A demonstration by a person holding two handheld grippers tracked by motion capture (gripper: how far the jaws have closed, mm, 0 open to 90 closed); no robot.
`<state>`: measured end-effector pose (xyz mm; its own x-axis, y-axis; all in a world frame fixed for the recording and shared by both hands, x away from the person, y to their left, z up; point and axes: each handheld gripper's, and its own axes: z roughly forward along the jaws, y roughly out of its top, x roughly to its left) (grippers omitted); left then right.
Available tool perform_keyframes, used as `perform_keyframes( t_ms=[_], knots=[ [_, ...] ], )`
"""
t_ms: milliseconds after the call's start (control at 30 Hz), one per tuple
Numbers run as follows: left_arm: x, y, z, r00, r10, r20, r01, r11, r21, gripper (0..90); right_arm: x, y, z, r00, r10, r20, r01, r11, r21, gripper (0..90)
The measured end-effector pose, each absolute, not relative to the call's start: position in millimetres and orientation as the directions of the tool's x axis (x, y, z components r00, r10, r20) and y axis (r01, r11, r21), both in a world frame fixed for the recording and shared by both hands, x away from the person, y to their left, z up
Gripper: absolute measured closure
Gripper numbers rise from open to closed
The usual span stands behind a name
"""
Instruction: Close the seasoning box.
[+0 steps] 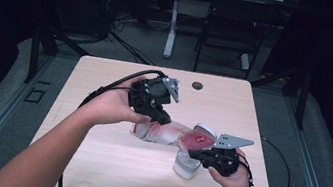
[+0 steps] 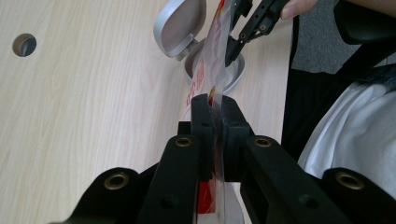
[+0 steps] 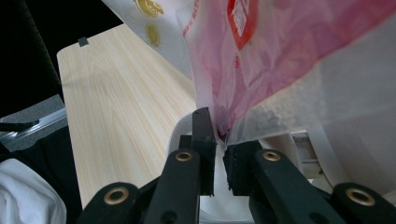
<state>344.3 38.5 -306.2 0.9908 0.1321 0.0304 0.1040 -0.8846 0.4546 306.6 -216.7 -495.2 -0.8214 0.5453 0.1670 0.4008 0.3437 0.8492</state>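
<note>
Both hands are holding a thin, translucent plastic pouch with red printing (image 1: 168, 133) stretched in the air just above the pale wood-grain counter (image 1: 93, 158). The left claw (image 1: 163, 118) is clamping one end of it, jaws pressed together on the film, and the right claw (image 1: 194, 152) is pinching the other end the same way, right over a small clear container with a grey flip-up lid (image 1: 187, 165). The lid is standing open and the pouch's lower end is hanging toward the mouth. This pouch looks light, floppy and slick, likely to sag, crumple or slide out of a loose pinch. Gripping the flat sealed edges, as both claws are doing, seems the safest hold.
</note>
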Motion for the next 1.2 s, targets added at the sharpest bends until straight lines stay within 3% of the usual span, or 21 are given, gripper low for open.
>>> perform_keyframes(
  t_ms=[1200],
  knots=[
    [344.7, 35.4, -304.2, 0.992, 0.122, 0.037, 0.093, -0.893, 0.441, 87.4, 307.1, -217.2, -495.6, -0.821, 0.547, 0.165, 0.401, 0.346, 0.849, 83.8]
  ],
)
